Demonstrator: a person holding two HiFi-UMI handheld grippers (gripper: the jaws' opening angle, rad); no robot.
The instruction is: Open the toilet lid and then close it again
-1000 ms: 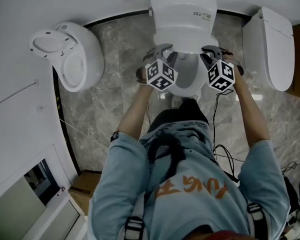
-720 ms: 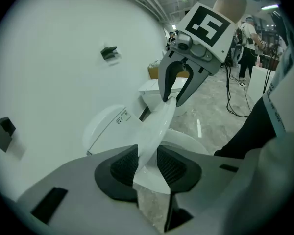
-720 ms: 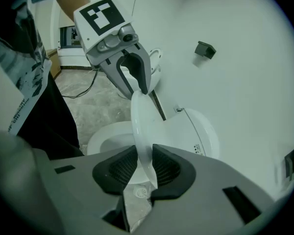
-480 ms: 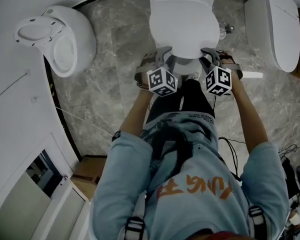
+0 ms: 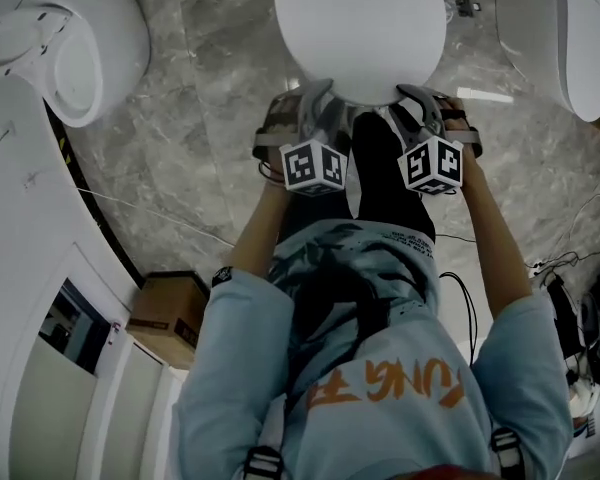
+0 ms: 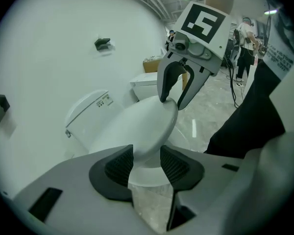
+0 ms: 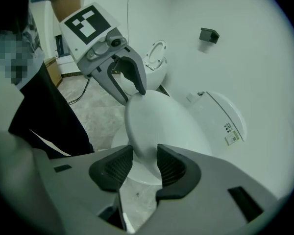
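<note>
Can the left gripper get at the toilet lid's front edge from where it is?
Probably yes: the front edge of the toilet lid sits between the jaws of the left gripper, which have just been opening, and nothing blocks it.

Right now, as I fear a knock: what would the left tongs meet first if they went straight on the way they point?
The toilet lid: its front rim stands between the jaws of the left tongs, which have just been opening. Straight on, they would probably ride further onto it.

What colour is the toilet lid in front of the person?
The toilet lid is plain white with no pattern. The head view shows it best.
</note>
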